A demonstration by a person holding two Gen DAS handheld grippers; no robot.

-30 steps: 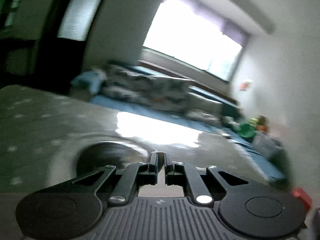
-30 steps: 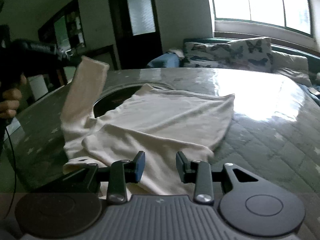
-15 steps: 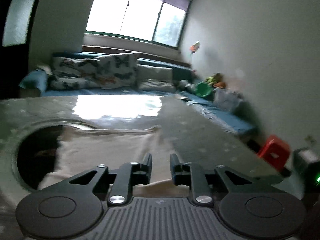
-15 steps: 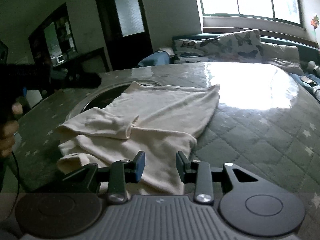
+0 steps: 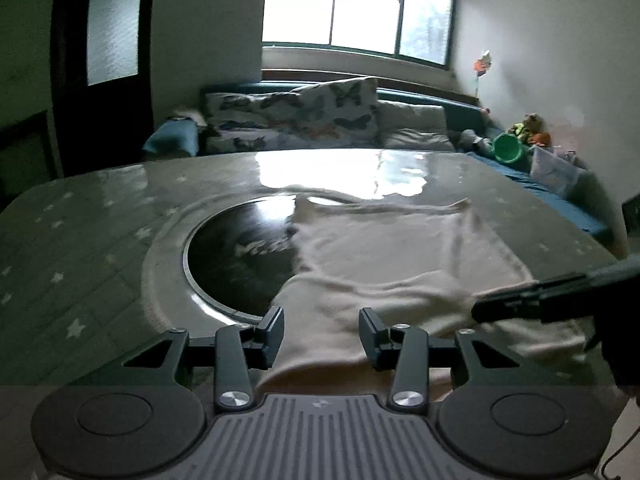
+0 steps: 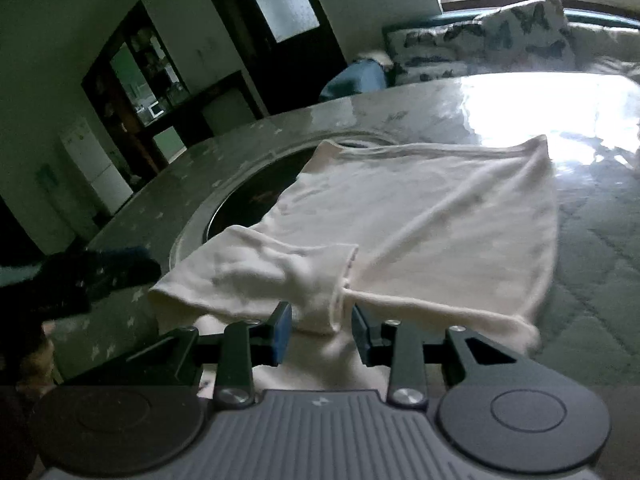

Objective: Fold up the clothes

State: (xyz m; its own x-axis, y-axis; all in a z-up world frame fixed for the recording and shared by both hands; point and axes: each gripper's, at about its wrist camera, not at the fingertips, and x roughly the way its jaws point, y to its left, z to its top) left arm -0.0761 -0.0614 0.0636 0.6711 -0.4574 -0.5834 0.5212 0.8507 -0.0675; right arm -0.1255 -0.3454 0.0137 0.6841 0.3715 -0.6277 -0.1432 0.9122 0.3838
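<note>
On the star-print surface: cream shirt lies half folded, both tongs empty.

You have let go of the sleeve that your left tongs held aloft a second ago; it now lies folded inward across the shirt body, cuff toward the near edge. Your left tongs are parted wider than half a second ago, hovering over the near hem. Your right tongs also stand parted, holding nothing, just short of the cuff. The shirt partly covers the round dark inset. One sleeve fold looks done; the body fold likely comes next.
</note>
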